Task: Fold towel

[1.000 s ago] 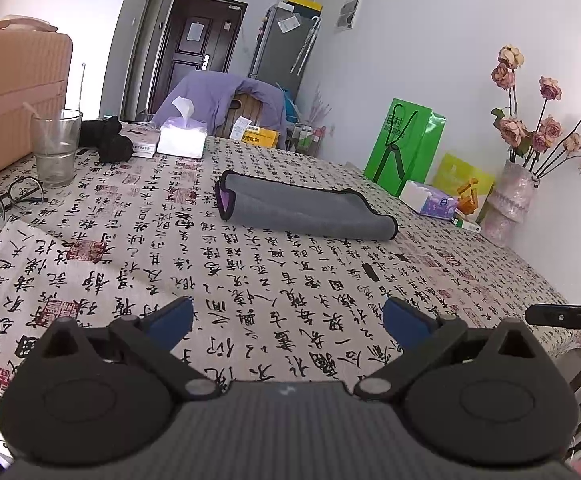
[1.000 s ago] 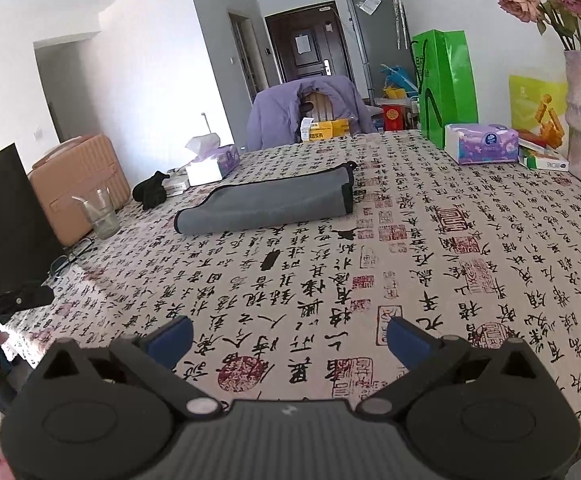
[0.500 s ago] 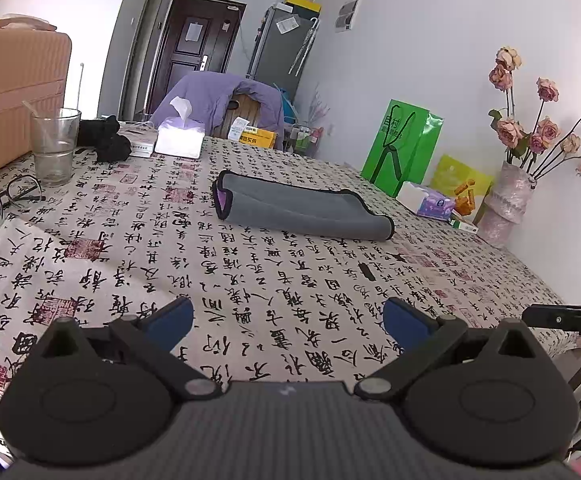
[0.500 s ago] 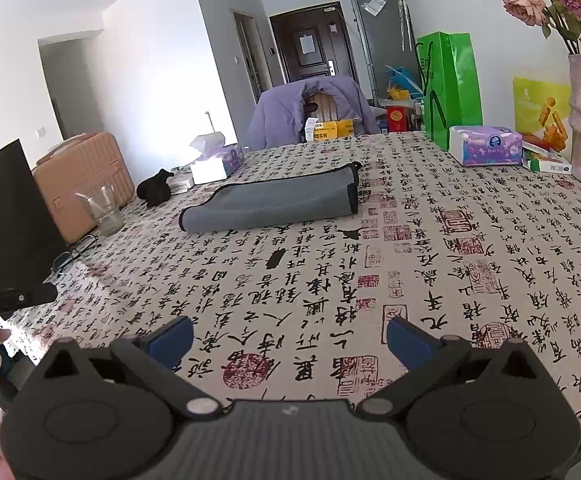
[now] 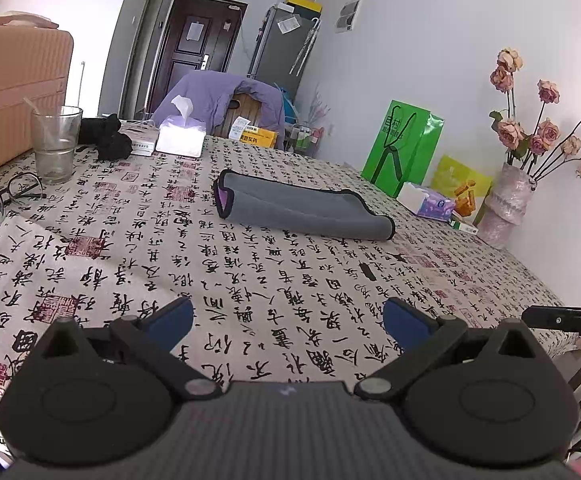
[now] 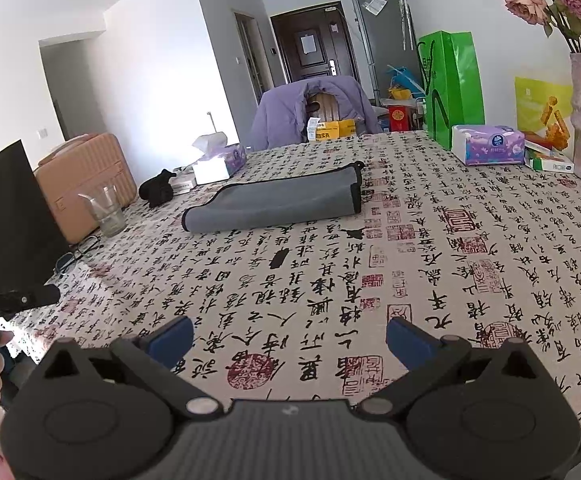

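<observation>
A grey towel (image 5: 302,210) with a black edge lies folded into a long band in the middle of the table; a purple inner side shows at its left end. It also shows in the right wrist view (image 6: 278,202). My left gripper (image 5: 286,322) is open and empty, low over the near edge of the table, well short of the towel. My right gripper (image 6: 290,340) is open and empty over the near edge too, far from the towel.
The table (image 5: 90,248) has a calligraphy cloth. On it: a glass (image 5: 56,144), spectacles (image 5: 6,200), tissue box (image 5: 180,138), black item (image 5: 108,136), green bag (image 5: 404,150), tissue pack (image 6: 488,145), flower vase (image 5: 508,204). A draped chair (image 6: 314,108) stands behind.
Both grippers have drawn back slightly from the table and tilted a little; the towel has not moved. Both stay open.
</observation>
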Demonstrator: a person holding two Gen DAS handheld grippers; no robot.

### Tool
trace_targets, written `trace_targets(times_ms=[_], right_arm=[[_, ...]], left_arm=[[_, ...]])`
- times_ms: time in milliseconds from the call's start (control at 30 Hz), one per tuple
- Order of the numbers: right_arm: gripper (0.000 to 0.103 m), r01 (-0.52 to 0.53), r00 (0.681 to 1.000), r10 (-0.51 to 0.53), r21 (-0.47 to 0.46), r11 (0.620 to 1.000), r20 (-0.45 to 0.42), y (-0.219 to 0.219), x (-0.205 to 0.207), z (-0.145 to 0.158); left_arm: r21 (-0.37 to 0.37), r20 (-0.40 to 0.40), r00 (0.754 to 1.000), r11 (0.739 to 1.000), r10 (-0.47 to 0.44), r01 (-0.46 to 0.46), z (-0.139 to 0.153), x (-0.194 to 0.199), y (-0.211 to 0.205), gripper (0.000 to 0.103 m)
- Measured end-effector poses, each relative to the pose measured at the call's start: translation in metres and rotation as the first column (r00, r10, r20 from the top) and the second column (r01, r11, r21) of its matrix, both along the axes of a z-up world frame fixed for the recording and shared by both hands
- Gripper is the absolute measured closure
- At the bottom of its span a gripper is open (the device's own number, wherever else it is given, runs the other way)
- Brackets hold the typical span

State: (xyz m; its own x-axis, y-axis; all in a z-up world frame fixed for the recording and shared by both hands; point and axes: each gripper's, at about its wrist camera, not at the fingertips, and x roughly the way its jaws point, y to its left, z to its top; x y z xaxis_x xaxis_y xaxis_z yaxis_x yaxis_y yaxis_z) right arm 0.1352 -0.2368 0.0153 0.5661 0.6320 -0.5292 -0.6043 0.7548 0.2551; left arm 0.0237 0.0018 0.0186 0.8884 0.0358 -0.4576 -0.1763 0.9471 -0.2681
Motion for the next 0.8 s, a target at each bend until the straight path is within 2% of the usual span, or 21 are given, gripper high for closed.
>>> trace_targets(times_ms=[800], right_arm=[[0.000,-0.004,1.000,0.004,0.001,1.000,-0.002,0.0012,0.0014,-0.0010]], left_arm=[[-0.002,0.006,1.000,1.000,-0.013,0.013,0.0021,0.0005,-0.0017,0.000]])
